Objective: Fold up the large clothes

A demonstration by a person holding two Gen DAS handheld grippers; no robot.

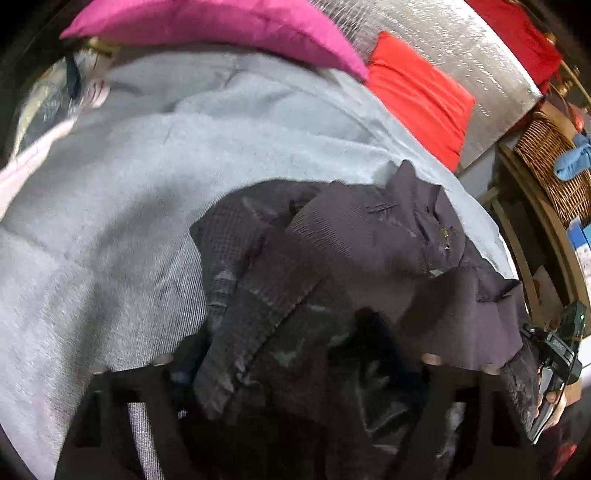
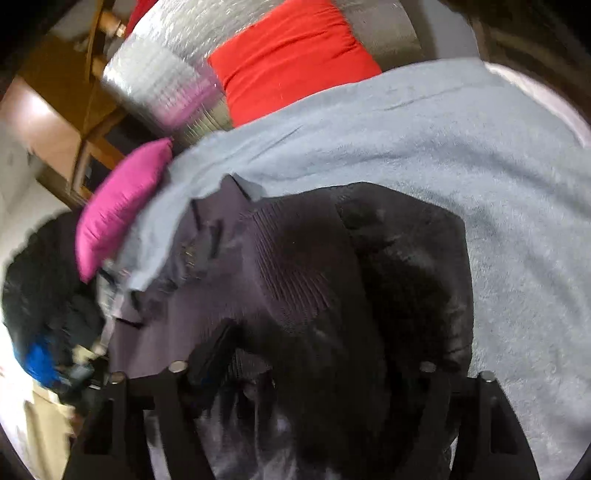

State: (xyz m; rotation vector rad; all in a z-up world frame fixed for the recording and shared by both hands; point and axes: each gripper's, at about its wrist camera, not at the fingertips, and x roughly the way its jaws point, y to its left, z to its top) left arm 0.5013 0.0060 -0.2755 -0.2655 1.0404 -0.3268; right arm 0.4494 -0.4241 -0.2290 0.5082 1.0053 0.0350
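Dark garment (image 1: 332,258) lies bunched on a grey blanket (image 1: 129,221), its folds piled up right in front of both grippers. Part of it is a ribbed purplish-grey knit, part a darker checked fabric; a small brass-coloured zip or clasp shows near its collar in the left wrist view.

Going left to right in that view: something pale and plastic-looking sits at the far left edge, too blurred to name. A pink cushion (image 1: 207,29) rests at the blanket's far edge, a red cushion (image 1: 417,96) lies just beside it against a silver quilted surface (image 1: 461,48), and a wicker basket (image 1: 546,162) stands off to the right. The left gripper (image 1: 295,373) sits low in the frame with its 2 fingers spread wide, and cloth is heaped across the gap between them. I cannot tell whether they pinch any of it.

In the right wrist view, a dark heap (image 2: 40,280) with a blue patch sits at far left, then the pink cushion (image 2: 118,206), then the red cushion (image 2: 295,55) further back. The garment (image 2: 314,277) covers the middle, over the blanket (image 2: 498,184). The right gripper (image 2: 303,369) also has its fingers wide apart, fabric draped between and over them; any grip is hidden.
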